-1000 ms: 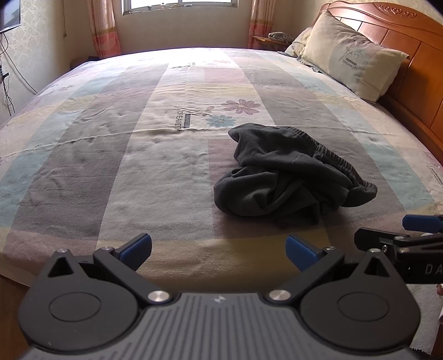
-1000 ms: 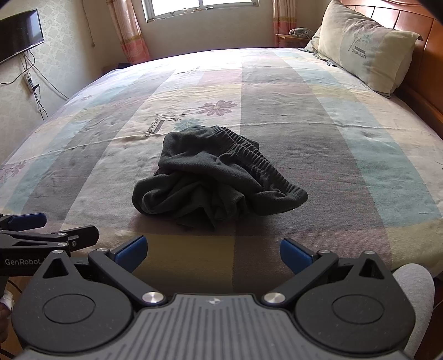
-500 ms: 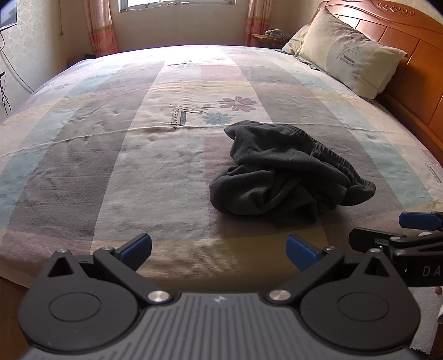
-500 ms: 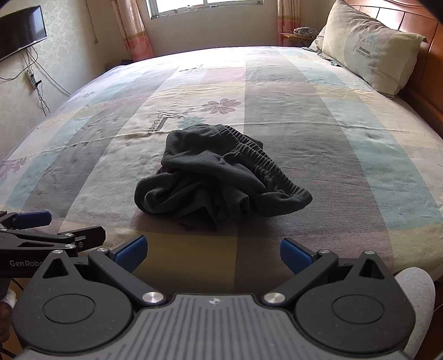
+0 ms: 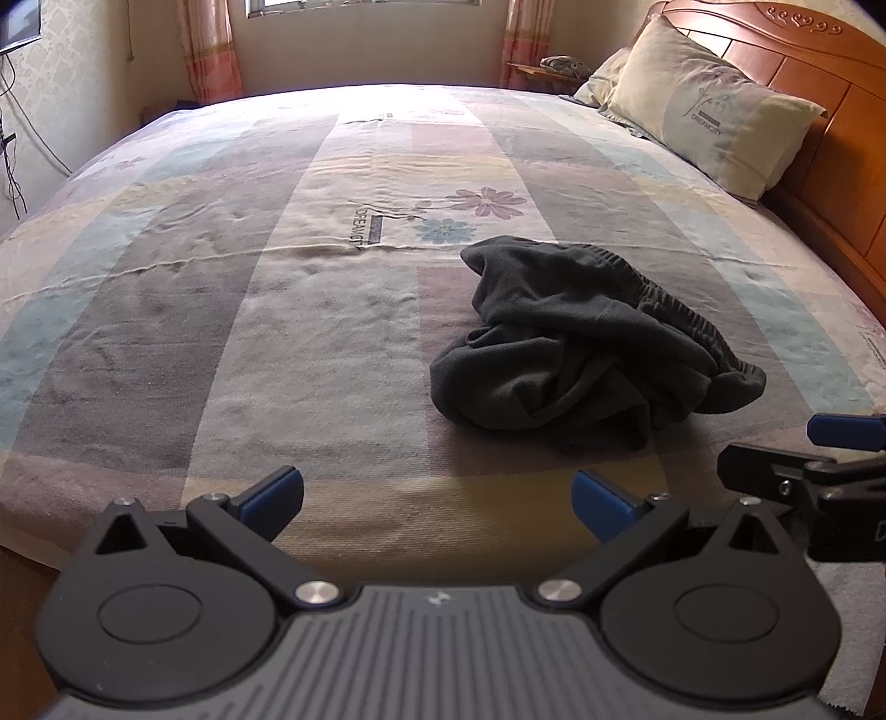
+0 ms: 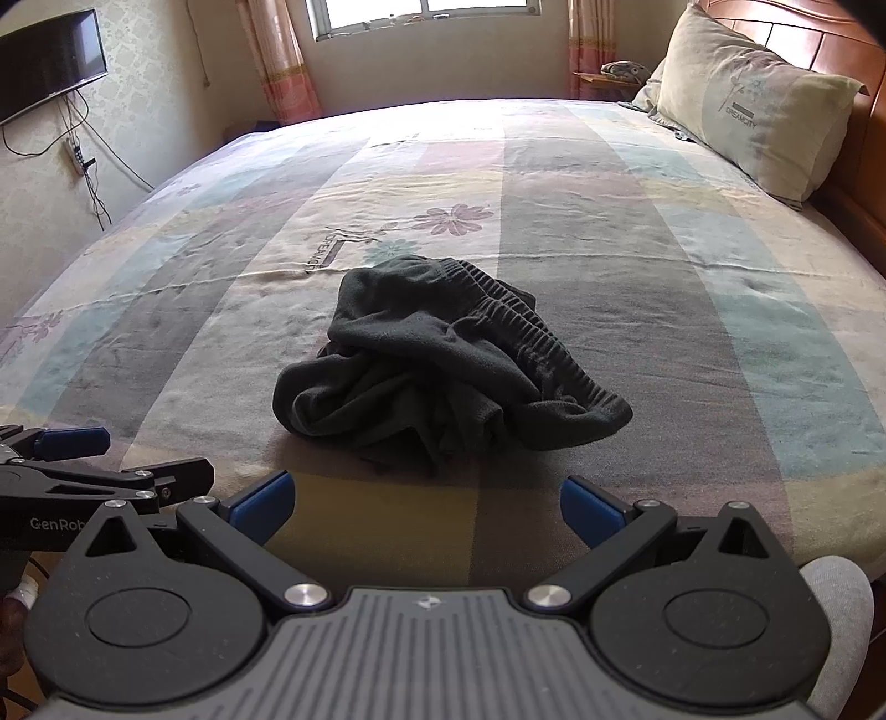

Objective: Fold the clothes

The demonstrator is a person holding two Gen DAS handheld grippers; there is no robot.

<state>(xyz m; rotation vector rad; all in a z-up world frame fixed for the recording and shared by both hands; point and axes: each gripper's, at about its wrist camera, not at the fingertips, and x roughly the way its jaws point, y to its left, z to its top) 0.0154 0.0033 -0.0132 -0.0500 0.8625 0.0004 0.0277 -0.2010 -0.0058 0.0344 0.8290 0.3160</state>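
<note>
A crumpled dark grey garment (image 5: 587, 343) (image 6: 443, 371) with a ribbed elastic waistband lies in a heap on the striped bedspread (image 5: 277, 310) (image 6: 720, 310), near the bed's front edge. My left gripper (image 5: 437, 498) is open and empty, hovering at the front edge, to the near left of the heap. Open and empty too, my right gripper (image 6: 425, 501) hangs just in front of the heap. Each gripper shows at the side of the other's view: the right gripper (image 5: 825, 459) and the left gripper (image 6: 99, 465). Neither touches the cloth.
A pillow (image 5: 714, 111) (image 6: 758, 105) leans on the wooden headboard (image 5: 830, 111) at the right. A nightstand (image 6: 603, 77) stands at the far right corner, a window (image 6: 421, 16) behind. A TV (image 6: 50, 61) and cables hang on the left wall. A grey-clad knee (image 6: 836, 598) is low right.
Both grippers have edged slightly forward and lifted their view a little; the heap sits a bit lower in view. The garment itself has not moved and both grippers stayed open.
</note>
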